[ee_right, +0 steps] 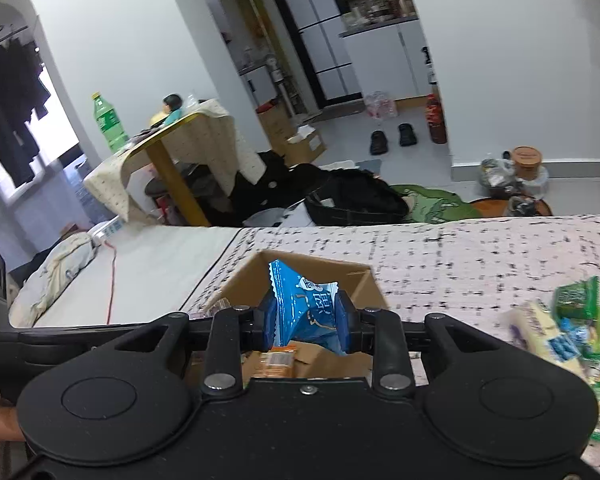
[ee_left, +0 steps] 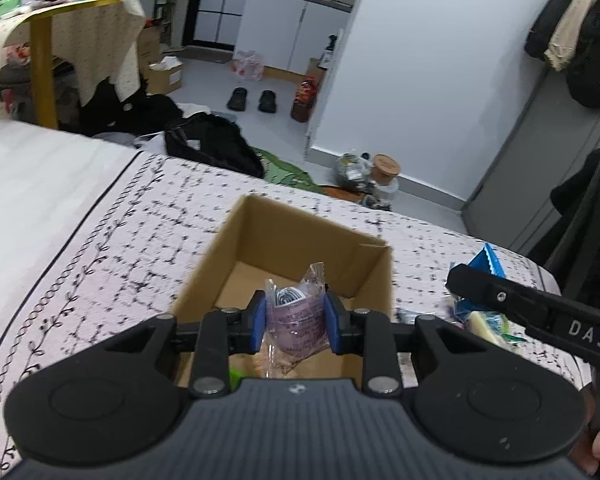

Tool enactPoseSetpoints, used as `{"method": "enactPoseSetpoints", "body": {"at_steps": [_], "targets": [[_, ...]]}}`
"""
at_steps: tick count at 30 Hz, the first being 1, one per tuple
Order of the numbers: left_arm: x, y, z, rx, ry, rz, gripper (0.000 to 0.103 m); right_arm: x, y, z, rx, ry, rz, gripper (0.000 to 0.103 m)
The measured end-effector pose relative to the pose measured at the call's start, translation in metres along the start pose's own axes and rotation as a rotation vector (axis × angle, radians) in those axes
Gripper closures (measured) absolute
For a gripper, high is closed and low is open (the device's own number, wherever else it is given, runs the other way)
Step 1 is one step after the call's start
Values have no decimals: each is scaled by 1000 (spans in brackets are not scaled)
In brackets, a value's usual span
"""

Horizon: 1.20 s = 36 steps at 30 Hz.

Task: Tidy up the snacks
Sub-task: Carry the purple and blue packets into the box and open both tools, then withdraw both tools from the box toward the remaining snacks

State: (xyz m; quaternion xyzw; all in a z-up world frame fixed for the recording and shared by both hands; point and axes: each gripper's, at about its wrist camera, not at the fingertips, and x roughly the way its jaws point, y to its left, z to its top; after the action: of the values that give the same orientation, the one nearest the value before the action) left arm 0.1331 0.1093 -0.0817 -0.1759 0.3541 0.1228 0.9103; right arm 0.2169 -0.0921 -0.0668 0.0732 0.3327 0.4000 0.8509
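Observation:
An open cardboard box [ee_left: 300,236] stands on the patterned bed cover; it also shows in the right wrist view [ee_right: 356,280]. My left gripper [ee_left: 295,320] is shut on a clear-and-purple snack packet [ee_left: 296,322] and holds it over the box opening. My right gripper [ee_right: 305,320] is shut on a blue snack packet [ee_right: 304,308], held over the box's near edge; an orange packet [ee_right: 278,360] lies in the box below. The right gripper's arm [ee_left: 540,312] reaches in from the right in the left wrist view, with the blue packet [ee_left: 486,260] at its tip.
A pile of loose snack packets [ee_right: 572,332] lies on the bed cover right of the box, also in the left wrist view [ee_left: 484,324]. The bed's far edge drops to a floor with black bags [ee_left: 212,144]. A white sheet [ee_right: 152,272] covers the bed's left part.

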Motion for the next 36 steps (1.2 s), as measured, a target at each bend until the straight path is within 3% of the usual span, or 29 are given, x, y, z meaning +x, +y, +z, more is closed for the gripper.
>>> {"method": "enactPoseSetpoints", "body": {"at_steps": [11,16,22,29,36], "targets": [[3,16,0,-45,2,55,72,23,15,-3,-37,57,29,75],[1,15,6,-47,6,69,66,29,16,-4,-40,63,31,73],[-5,16,6,-63,1,83,45,22,7,-4,-4,48,21,54],[-2,10,2,-86,50,93,31,-4,-11,-5,46,11,-10,37],[-3,-5,-2,-55,34,94,17,-27,-25,-9,60,-23,-55,16]]}}
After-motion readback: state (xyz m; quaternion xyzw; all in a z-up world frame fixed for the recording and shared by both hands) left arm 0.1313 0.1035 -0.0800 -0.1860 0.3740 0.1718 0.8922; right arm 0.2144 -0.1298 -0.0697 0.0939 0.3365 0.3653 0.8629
